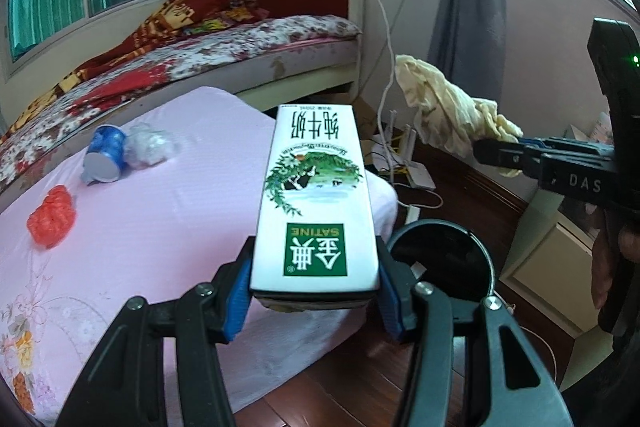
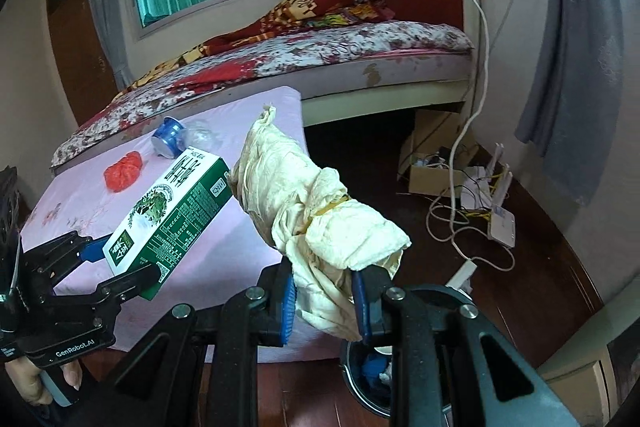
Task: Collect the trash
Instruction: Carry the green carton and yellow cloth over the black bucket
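My left gripper (image 1: 314, 293) is shut on a white and green milk carton (image 1: 316, 203), held above the edge of the pink table (image 1: 160, 239); the carton also shows in the right wrist view (image 2: 168, 211). My right gripper (image 2: 324, 301) is shut on a crumpled cream cloth bundle (image 2: 316, 211) tied with a rubber band, held above a round black trash bin (image 2: 368, 379). The bin shows just right of the carton in the left wrist view (image 1: 444, 263). On the table lie a blue crushed cup (image 1: 105, 155), a clear plastic wad (image 1: 150, 145) and a red plastic wad (image 1: 52, 215).
A bed with a floral cover (image 1: 180, 55) stands behind the table. Cables, a cardboard box (image 2: 428, 175) and a white router (image 2: 502, 219) lie on the wooden floor by the wall. A cream cabinet (image 1: 548, 259) stands at the right.
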Tool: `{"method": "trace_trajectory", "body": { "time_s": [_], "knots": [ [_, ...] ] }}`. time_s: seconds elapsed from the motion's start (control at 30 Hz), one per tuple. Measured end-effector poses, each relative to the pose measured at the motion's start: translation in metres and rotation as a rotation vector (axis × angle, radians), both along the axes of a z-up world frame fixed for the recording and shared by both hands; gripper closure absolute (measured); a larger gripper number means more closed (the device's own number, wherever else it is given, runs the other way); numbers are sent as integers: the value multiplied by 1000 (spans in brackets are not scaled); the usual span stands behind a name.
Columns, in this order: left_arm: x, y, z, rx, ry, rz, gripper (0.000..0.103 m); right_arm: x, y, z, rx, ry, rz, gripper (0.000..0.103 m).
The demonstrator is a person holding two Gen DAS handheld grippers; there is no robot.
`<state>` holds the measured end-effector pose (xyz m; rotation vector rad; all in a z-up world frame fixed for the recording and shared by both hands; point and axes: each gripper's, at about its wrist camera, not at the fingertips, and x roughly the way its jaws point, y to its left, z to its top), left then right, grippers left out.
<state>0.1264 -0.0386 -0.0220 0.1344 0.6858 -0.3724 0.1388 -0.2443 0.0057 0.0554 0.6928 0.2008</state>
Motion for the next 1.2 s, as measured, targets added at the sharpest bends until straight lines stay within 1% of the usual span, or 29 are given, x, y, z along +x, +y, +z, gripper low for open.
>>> {"method": "trace_trajectory", "body": {
  "time_s": [0.23, 0.57, 0.8, 1.2],
  "knots": [
    [-4, -30, -5, 9, 15, -51, 48, -12, -30, -9, -10, 18, -52, 77],
    [-10, -82, -23, 35, 66, -167, 48, -26, -77, -30, -36, 65, -142, 77],
    [-13, -106, -40, 56, 112, -219, 48, -33, -105, -55, -51, 122, -185, 77],
    [-4, -137, -77, 82, 207, -288, 48, -35, -136, -115, -93, 261, -215, 77]
  ]
}}
